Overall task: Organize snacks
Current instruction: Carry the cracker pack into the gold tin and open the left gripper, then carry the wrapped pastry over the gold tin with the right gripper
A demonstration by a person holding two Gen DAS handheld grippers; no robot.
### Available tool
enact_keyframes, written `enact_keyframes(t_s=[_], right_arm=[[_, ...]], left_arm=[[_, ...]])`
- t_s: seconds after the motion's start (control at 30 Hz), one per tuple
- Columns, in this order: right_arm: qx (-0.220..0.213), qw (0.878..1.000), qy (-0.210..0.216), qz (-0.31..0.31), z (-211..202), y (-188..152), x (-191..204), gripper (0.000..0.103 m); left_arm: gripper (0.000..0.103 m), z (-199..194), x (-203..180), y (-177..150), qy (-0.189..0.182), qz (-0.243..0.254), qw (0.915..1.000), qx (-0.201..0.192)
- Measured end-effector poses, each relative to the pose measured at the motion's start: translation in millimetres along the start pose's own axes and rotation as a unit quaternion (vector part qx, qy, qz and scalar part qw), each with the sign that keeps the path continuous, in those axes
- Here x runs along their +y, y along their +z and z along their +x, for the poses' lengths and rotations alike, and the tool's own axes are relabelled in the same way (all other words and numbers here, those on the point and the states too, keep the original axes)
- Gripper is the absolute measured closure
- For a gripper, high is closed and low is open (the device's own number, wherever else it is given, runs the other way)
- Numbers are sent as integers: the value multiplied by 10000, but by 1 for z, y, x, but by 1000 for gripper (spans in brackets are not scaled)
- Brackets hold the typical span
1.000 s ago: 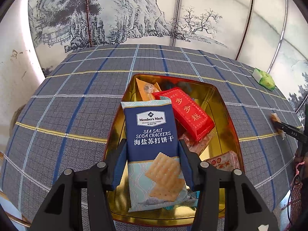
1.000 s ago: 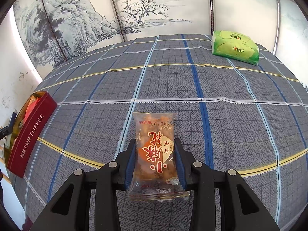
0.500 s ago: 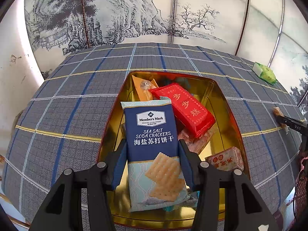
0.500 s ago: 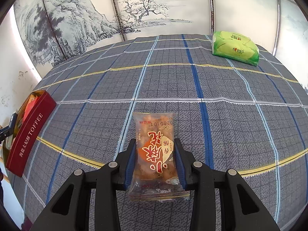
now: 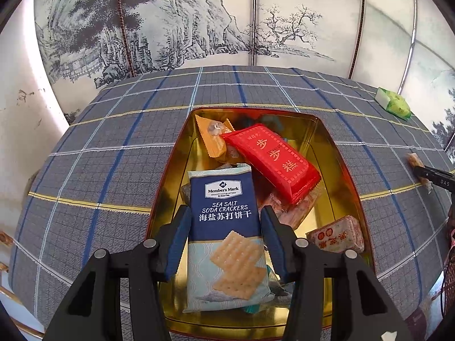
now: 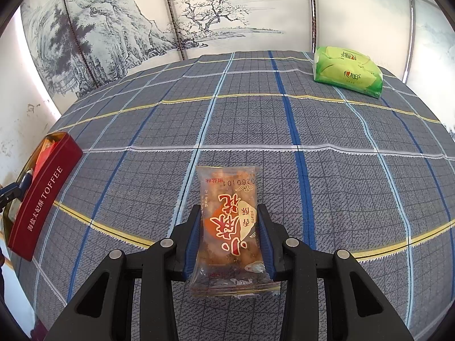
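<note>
Covering nearly the whole frame in both views, a grey plaid cloth point(image 6: 284, 130) lies under everything. At the centre of the left wrist view sits an open gold-lined tin point(image 5: 335, 153), its red outer wall showing at the left edge of the right wrist view. Low in the tin, the left gripper point(image 5: 224, 238) is clamped on a blue cracker pack point(image 5: 224, 227). Above it in the tin lie a red pack point(image 5: 273, 159), an orange packet point(image 5: 212, 139) and a small wrapped block point(image 5: 338, 234). A green tissue pack point(image 6: 347, 69) rests at the upper right of the right wrist view. Bottom centre there, the right gripper point(image 6: 229, 236) pinches a clear snack packet point(image 6: 227, 227) against the cloth.
</note>
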State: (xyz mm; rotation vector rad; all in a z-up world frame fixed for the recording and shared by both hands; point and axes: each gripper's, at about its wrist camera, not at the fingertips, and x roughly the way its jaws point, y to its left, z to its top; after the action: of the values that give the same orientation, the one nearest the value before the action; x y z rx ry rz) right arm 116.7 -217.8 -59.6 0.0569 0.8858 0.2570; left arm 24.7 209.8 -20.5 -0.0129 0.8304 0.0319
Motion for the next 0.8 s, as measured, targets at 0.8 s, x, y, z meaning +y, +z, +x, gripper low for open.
enact_keyframes(t_s=[0.8], right_arm=[[48, 9996, 274, 6, -15, -17, 22, 65]], left_arm=[[17, -48, -3, -2, 769, 70, 9948, -660]])
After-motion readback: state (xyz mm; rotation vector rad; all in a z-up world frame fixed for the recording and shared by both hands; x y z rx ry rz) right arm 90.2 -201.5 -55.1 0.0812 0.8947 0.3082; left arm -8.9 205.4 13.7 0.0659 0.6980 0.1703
